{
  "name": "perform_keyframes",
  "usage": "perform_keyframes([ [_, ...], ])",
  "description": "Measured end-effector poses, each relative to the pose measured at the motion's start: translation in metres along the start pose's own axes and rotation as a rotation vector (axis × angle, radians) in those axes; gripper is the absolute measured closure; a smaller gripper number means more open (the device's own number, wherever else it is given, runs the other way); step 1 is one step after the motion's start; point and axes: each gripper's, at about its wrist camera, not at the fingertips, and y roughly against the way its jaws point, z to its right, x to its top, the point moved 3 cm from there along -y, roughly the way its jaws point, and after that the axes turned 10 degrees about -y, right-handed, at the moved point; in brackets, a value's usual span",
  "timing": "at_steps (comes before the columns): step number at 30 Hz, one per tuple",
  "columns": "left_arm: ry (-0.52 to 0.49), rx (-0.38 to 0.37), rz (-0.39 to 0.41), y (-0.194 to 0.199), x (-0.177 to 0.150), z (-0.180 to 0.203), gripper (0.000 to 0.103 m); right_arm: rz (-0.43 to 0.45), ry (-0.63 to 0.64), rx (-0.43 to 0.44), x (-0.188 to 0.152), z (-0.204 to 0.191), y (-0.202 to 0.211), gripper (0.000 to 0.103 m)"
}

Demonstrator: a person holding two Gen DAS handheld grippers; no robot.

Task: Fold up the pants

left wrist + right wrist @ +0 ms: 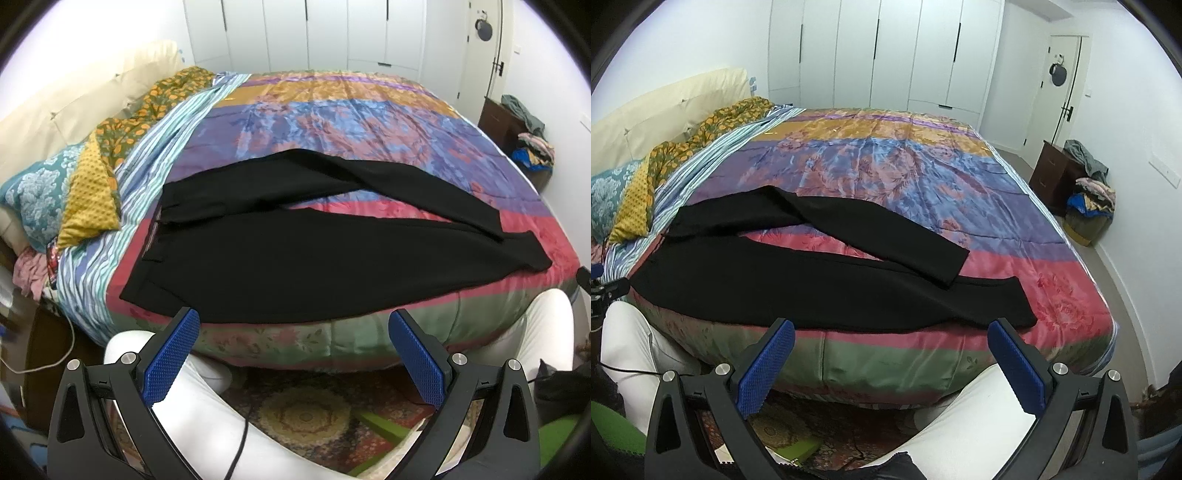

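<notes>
Black pants lie spread on the bed, waistband to the left, both legs running right. The far leg crosses over the near leg near the hems. They also show in the right wrist view. My left gripper is open and empty, held in front of the bed's near edge, just short of the pants' near side. My right gripper is open and empty, in front of the bed's near edge close to the near leg's hem.
The bed has a colourful patterned quilt. Pillows lie at the left by a cream headboard. A dark nightstand and a pile of clothes stand at the right wall. White-clad knees are below the grippers.
</notes>
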Motion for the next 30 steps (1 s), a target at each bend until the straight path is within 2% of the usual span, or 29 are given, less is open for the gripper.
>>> perform_keyframes([
  [5, -0.015, 0.016, -0.002, 0.001, 0.001, 0.003, 0.001, -0.029, 0.002, -0.002, -0.002, 0.002, -0.007, 0.0],
  [20, -0.011, -0.003, 0.0, 0.004, 0.006, 0.01, 0.001, -0.088, 0.029, -0.045, -0.005, -0.001, -0.02, 0.0],
  [30, -0.052, 0.047, -0.014, 0.005, 0.007, 0.012, 0.001, -0.11, 0.054, -0.082, -0.006, -0.003, -0.025, 0.0],
])
